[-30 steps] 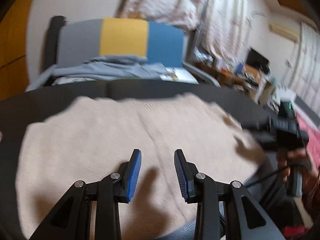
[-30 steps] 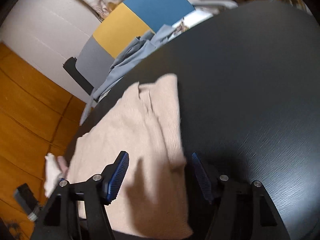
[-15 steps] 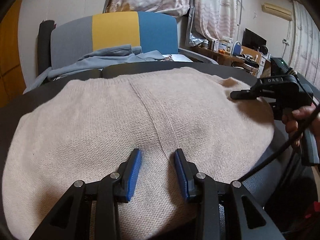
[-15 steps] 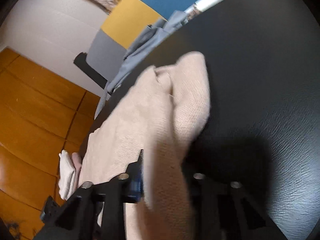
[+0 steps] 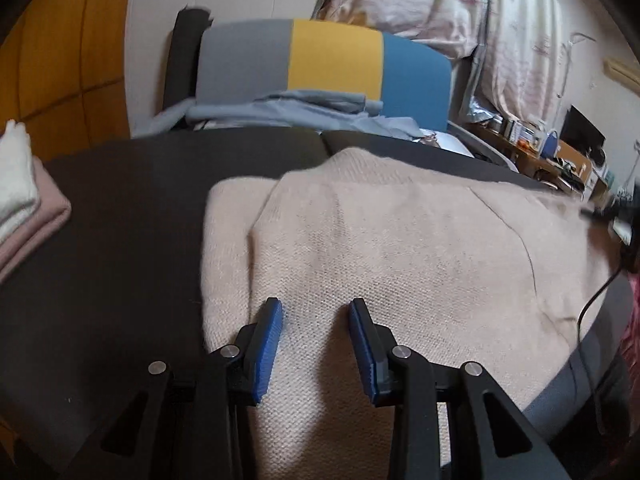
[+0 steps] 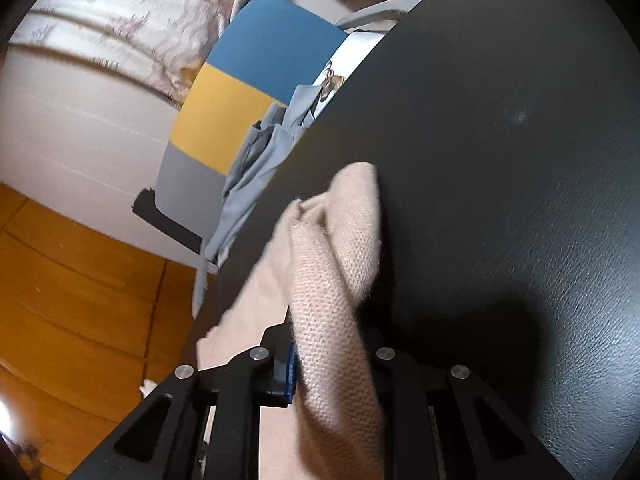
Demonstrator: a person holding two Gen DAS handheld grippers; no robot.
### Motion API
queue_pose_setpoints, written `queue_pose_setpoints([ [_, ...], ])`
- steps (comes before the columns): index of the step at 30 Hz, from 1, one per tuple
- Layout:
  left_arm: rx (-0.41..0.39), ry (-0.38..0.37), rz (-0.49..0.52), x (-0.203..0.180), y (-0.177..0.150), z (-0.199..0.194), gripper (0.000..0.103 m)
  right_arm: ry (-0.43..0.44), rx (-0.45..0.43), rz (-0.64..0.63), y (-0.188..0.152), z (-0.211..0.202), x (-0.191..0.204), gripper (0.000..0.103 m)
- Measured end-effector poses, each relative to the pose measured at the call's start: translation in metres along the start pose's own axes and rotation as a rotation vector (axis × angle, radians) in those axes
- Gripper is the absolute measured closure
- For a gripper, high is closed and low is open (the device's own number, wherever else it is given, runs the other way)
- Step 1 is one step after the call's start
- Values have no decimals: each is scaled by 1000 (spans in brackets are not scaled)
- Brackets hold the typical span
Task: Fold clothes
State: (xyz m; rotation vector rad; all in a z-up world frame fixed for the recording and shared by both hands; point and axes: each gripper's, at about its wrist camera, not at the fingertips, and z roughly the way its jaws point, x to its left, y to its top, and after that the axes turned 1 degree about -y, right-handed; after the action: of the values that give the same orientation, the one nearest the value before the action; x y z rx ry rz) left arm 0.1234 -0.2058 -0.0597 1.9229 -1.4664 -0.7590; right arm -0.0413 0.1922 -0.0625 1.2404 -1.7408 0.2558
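The beige knitted sweater (image 5: 400,248) lies spread across the black surface (image 5: 120,248). The right gripper (image 6: 332,364) is closing on a bunched fold; the left gripper (image 5: 316,344) hovers with fingers released.

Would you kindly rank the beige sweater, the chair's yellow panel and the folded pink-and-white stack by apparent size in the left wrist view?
1. Beige sweater, by far the largest.
2. Yellow panel.
3. Folded stack; cut off by the frame edge, so ranks 2 and 3 are unsure.
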Motion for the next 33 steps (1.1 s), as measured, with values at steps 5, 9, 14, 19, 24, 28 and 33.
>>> queue_pose_setpoints([
  [5, -12, -14, -5, 0, -4, -3, 68, 84, 25, -97, -2, -2, 69, 84],
  [9, -97, 1, -91, 25, -3, -25, 68, 168, 80, -194, -26, 13, 143, 84],
  [14, -57, -72, -156, 55, -19, -6, 68, 238, 177, -353, -78, 51, 228, 84],
  [19, -125, -108, -162, 62, -31, -9, 68, 219, 378, -507, -168, 128, 274, 84],
  [24, -153, -132, -165, 68, -36, -9, 68, 115, 542, -608, -252, 196, 271, 84],
  [28, -164, -169, -199, 78, -37, -9, 68, 68, 535, -633, -267, 209, 269, 83],
  [33, -144, -208, -264, 92, -36, -11, 68, 115, 557, -630, -262, 203, 279, 53],
])
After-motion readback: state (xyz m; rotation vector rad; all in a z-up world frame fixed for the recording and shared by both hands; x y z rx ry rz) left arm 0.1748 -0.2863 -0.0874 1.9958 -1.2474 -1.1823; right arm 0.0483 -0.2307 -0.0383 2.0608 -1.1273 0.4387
